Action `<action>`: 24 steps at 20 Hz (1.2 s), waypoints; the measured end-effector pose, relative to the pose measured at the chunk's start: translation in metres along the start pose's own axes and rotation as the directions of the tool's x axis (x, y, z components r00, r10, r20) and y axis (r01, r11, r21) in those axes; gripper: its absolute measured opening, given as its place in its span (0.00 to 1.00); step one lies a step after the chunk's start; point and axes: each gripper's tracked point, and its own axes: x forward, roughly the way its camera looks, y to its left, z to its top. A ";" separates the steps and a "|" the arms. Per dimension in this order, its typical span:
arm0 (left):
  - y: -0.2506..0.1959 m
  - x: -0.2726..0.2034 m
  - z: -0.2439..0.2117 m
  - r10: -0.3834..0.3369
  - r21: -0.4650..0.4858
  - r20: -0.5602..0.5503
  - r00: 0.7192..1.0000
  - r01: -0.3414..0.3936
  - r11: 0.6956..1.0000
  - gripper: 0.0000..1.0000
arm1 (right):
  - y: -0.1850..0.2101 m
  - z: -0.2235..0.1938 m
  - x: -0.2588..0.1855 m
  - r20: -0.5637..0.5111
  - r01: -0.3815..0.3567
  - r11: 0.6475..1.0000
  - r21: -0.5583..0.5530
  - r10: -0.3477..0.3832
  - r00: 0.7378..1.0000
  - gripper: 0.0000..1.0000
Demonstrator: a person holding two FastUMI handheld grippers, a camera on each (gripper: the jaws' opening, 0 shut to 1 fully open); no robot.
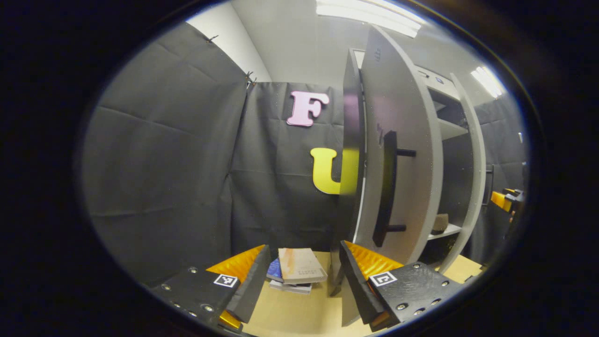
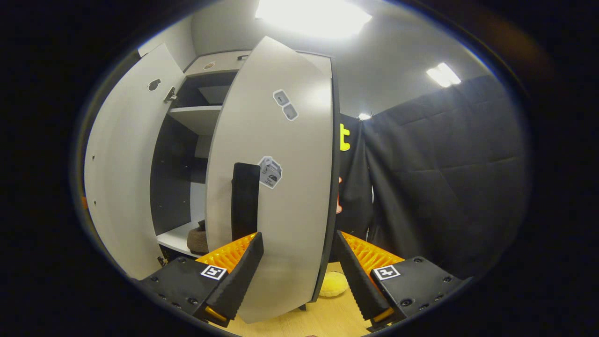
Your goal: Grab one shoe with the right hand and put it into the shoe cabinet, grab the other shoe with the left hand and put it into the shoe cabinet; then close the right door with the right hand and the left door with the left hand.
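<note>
On the grey cabinet's low shelf point(image 2: 175, 238) a brown shoe point(image 2: 198, 238) already sits, so it's door time, looks like: right gripper point(image 2: 299, 271), spread wide and empty, faces the pale grey right door point(image 2: 281, 187), needs a push shut, left gripper point(image 1: 304, 281) likewise spread by its door point(image 1: 398, 154).

Two cabinet doors point(image 2: 276, 187) point(image 2: 119, 178), two books point(image 1: 299, 266) point(image 1: 291, 286), one visible shoe point(image 2: 198, 238), one yellow sponge point(image 2: 333, 284).

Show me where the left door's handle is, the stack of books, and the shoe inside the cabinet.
Left door handle point(image 1: 387, 187), left gripper view, middle of the dark vertical bar.
Stack of books point(image 1: 299, 267), left gripper view, cover of the top book.
Shoe point(image 2: 198, 239), right gripper view, its side on the cabinet's lower shelf.
</note>
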 end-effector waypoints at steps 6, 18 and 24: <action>-0.003 0.043 0.013 -0.033 -0.048 0.015 0.999 0.033 0.998 0.91 | -0.025 -0.004 -0.013 -0.002 0.079 0.997 -0.024 -0.079 0.997 0.98; -0.055 0.035 0.011 -0.028 -0.048 0.010 1.000 0.029 0.998 0.86 | -0.094 -0.043 0.000 -0.081 0.066 0.998 -0.003 -0.066 0.995 0.97; -0.134 0.032 0.006 -0.084 -0.034 -0.002 0.997 0.083 0.996 0.86 | -0.117 -0.063 0.012 -0.137 0.026 0.998 0.059 -0.018 0.990 0.98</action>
